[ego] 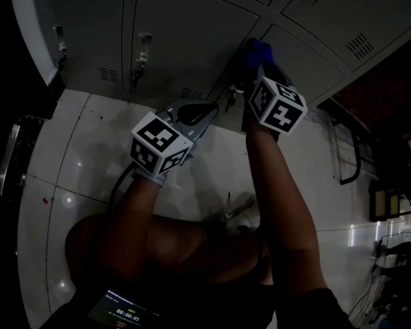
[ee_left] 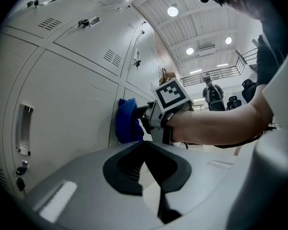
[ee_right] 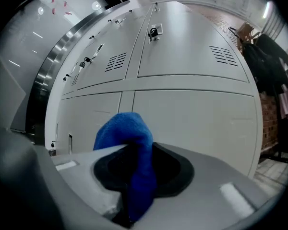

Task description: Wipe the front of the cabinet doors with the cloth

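Cloth (ee_right: 125, 128), likely soft and light, clamped by its bunched middle in right gripper (ee_right: 137, 164) against cabinet doors (ee_right: 197, 114); left gripper (ee_left: 146, 150) near doors, jaws together, empty

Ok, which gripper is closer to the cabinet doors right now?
Right. The right gripper holds the blue cloth up at a cabinet door; the left gripper hangs beside it, empty and farther back from the doors.
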`<state>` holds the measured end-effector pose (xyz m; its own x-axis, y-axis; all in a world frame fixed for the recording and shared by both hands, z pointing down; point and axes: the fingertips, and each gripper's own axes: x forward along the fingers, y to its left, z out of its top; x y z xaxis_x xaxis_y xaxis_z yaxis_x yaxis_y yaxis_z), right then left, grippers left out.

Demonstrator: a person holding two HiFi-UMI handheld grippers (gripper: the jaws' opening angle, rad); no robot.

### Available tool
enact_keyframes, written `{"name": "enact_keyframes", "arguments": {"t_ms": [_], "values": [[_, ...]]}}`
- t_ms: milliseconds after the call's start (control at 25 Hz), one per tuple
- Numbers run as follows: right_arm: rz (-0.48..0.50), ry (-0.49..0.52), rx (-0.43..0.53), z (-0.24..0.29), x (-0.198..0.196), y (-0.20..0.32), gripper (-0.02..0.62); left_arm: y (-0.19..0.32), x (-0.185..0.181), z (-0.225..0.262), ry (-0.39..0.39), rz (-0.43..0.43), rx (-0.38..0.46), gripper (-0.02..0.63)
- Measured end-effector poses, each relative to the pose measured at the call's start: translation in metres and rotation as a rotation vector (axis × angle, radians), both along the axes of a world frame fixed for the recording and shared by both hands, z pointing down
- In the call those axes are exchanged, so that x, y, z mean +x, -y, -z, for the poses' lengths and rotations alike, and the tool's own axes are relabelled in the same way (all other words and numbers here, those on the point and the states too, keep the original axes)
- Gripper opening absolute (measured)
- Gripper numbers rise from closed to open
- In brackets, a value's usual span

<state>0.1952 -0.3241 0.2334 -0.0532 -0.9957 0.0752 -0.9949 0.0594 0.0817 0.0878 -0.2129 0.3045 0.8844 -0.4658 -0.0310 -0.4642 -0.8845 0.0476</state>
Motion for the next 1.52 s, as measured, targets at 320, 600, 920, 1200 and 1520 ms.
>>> {"name": "enact_keyframes", "arguments": {"t_ms": [320,600,920,1200,1520], "values": [[-0.019,-0.005,0.019,0.0,0.027,-0.005,0.077,0.0,0.002,-0.003,0.019,0.0,0.007,0.001],[-0.099,-0.008,0.016,0.001,0.091,-0.021,0.077,-0.001,0.005,-0.011,0.042,-0.004,0.004,0.0],[-0.249,0.02,0.02,0.003,0.178,-0.043,0.077,-0.002,0.009,-0.014,0.061,-0.01,0.005,0.002],[-0.39,0.099,0.021,-0.004,0.242,-0.062,0.077,-0.001,0.009,-0.016,0.065,-0.011,0.003,0.002],[-0.329,0.121,0.057,-0.006,0.199,-0.069,0.077,0.002,0.007,-0.016,0.066,0.0,0.004,0.0]]}}
